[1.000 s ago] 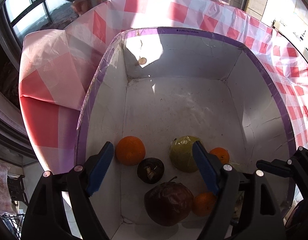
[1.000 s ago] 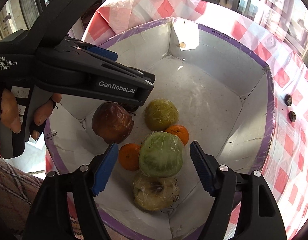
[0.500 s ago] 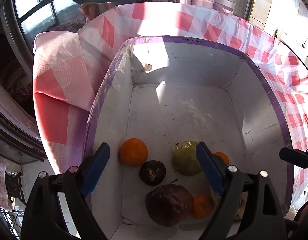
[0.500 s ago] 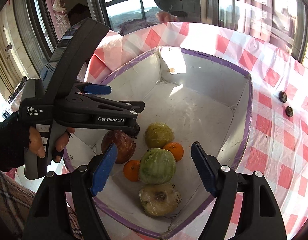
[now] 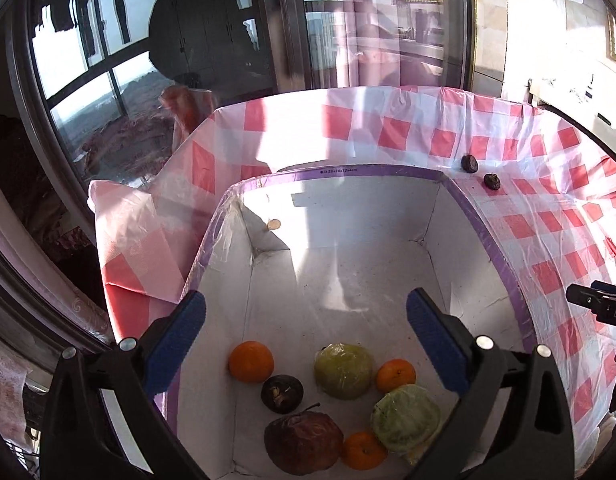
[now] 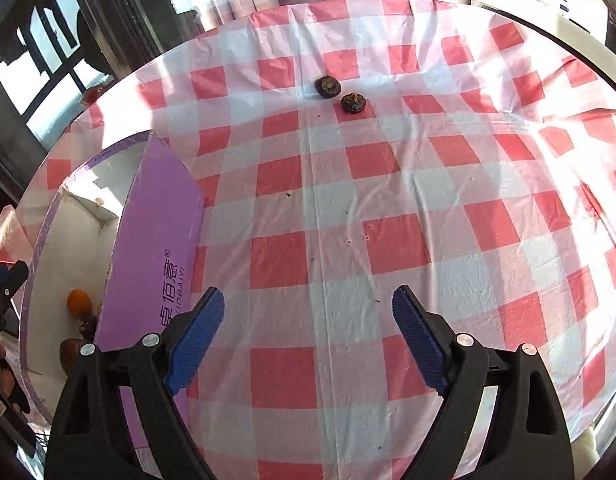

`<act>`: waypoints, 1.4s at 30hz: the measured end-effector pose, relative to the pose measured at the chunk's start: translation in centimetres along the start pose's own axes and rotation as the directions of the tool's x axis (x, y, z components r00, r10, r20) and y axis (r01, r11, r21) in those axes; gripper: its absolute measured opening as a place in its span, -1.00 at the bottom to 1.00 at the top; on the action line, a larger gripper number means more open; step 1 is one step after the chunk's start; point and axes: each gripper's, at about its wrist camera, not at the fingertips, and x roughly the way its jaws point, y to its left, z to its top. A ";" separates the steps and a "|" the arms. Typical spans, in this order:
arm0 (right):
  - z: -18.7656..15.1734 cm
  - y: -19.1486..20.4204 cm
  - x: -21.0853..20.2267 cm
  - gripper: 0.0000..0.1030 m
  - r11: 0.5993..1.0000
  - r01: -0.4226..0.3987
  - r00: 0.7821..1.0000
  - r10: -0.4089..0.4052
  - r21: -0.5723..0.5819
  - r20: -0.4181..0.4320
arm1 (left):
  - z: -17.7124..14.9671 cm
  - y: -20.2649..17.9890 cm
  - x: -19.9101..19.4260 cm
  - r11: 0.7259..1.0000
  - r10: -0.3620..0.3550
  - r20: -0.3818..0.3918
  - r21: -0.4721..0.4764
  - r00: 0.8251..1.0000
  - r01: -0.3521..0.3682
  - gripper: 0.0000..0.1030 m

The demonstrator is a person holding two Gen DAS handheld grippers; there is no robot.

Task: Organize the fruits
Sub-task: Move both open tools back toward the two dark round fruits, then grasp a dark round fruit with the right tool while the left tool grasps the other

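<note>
Checked cloth (image 6: 388, 208); fruits (image 6: 340, 94) beyond tongs (image 6: 308, 332).

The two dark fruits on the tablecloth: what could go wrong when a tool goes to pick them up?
1. The two dark fruits lie close together, so the open right tool may nudge one while closing on the other.
2. They look round and could roll on the smooth tablecloth.
3. The fruit looks shrivelled and may bruise if squeezed hard.

The tabletop (image 6: 348, 200) wears a red-and-white checked cloth; the box (image 5: 504, 272) is white inside with a purple rim; in it lie three orange fruits (image 5: 251, 361), two yellow-green ones (image 5: 343, 371), one dark brown fruit (image 5: 281, 393); both tongs have blue pads (image 6: 195, 340) on black frames.
</note>
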 end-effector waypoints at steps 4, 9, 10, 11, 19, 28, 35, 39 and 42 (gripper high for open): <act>0.8 -3.6 2.2 0.60 0.998 0.060 0.998 -0.059 0.015 -0.017 | 4.1 -4.4 1.0 0.996 -0.085 0.019 -0.011 0.996 0.085 0.95; 3.6 -5.3 5.4 0.60 0.996 0.055 0.998 -0.057 -0.068 -0.016 | 8.8 -11.0 3.2 0.979 -0.190 0.038 -0.073 0.981 0.192 0.95; 4.3 -5.4 6.2 0.60 0.995 0.047 0.999 -0.049 -0.085 -0.013 | 9.4 -12.4 3.9 0.976 -0.195 0.027 -0.097 0.980 0.197 0.95; 5.2 -5.4 6.9 0.60 0.994 0.040 0.999 -0.041 -0.103 -0.012 | 9.9 -13.6 4.5 0.973 -0.197 0.022 -0.115 0.980 0.198 0.95; 13.4 -4.1 13.8 0.53 0.963 -0.018 1.000 0.024 -0.271 0.018 | 10.1 -21.4 10.0 0.992 -0.110 -0.087 -0.075 0.990 0.104 0.95; 21.9 -1.5 19.2 0.23 0.912 -0.109 0.991 0.128 -0.394 0.024 | 7.5 -23.0 13.0 0.997 -0.028 -0.206 -0.078 0.978 0.013 0.95; 21.8 -3.3 18.5 -0.27 0.900 -0.125 0.987 0.158 -0.418 0.044 | 8.6 -24.7 16.8 0.999 0.021 -0.235 -0.044 0.972 -0.032 0.95; 19.2 -8.0 16.0 -0.28 0.931 -0.099 0.989 0.132 -0.351 0.071 | 10.7 -26.3 20.2 0.999 0.011 -0.219 -0.029 0.976 -0.018 0.95; 17.0 -11.5 13.8 -0.28 0.954 -0.085 0.991 0.110 -0.287 0.071 | 12.6 -28.3 23.5 1.000 0.013 -0.216 0.016 0.976 -0.009 0.95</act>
